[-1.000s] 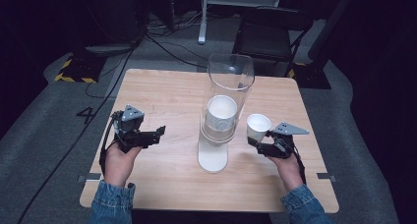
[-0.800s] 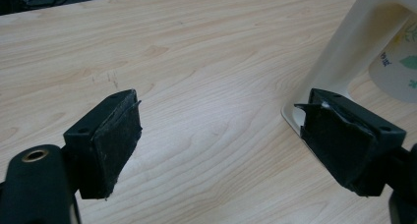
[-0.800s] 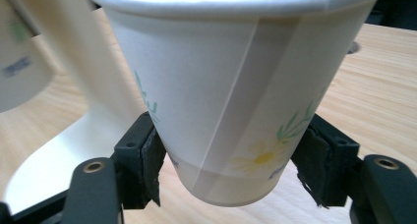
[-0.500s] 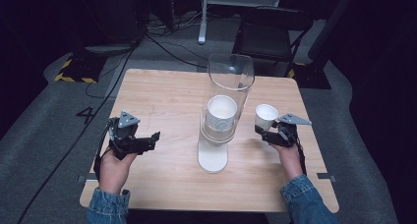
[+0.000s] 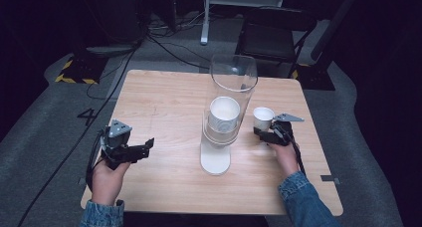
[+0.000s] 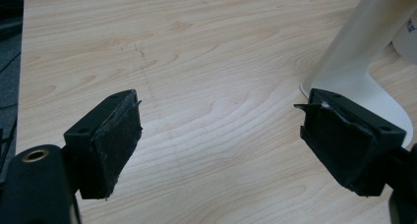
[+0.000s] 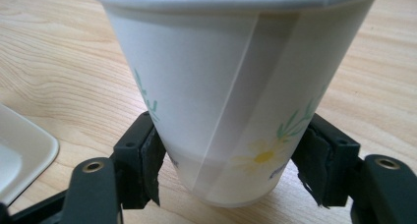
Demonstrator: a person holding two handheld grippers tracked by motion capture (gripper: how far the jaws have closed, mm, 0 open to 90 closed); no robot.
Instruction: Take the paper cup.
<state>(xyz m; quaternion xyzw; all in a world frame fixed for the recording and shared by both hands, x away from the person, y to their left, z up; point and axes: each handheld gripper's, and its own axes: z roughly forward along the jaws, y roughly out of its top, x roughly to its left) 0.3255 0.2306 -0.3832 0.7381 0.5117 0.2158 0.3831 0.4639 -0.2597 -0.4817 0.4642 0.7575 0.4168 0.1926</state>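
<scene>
A white paper cup [image 5: 262, 118] with a flower print [image 7: 236, 101] stands upright to the right of the dispenser, its bottom at or just above the tabletop. My right gripper [image 5: 261, 132] is shut on the cup's lower part, and both pads [image 7: 152, 165] press against its sides. The dispenser is a clear tube [image 5: 233, 82] holding a stack of white cups [image 5: 224, 115] on a white base [image 5: 215, 160]. My left gripper [image 5: 148, 146] is held over the front left of the table, open with nothing between its pads [image 6: 118, 140], pointing toward the white base [image 6: 354, 62].
The wooden table [image 5: 164, 102] has bare board on the left and at the back. A corner of the dispenser's base [image 7: 19, 150] lies left of the held cup. On the floor beyond the table are a black chair [image 5: 271, 35] and cables [image 5: 164, 43].
My right gripper has carried the cup a little away from the person and lower, toward the tabletop. The left hand has drifted slightly toward the front left.
</scene>
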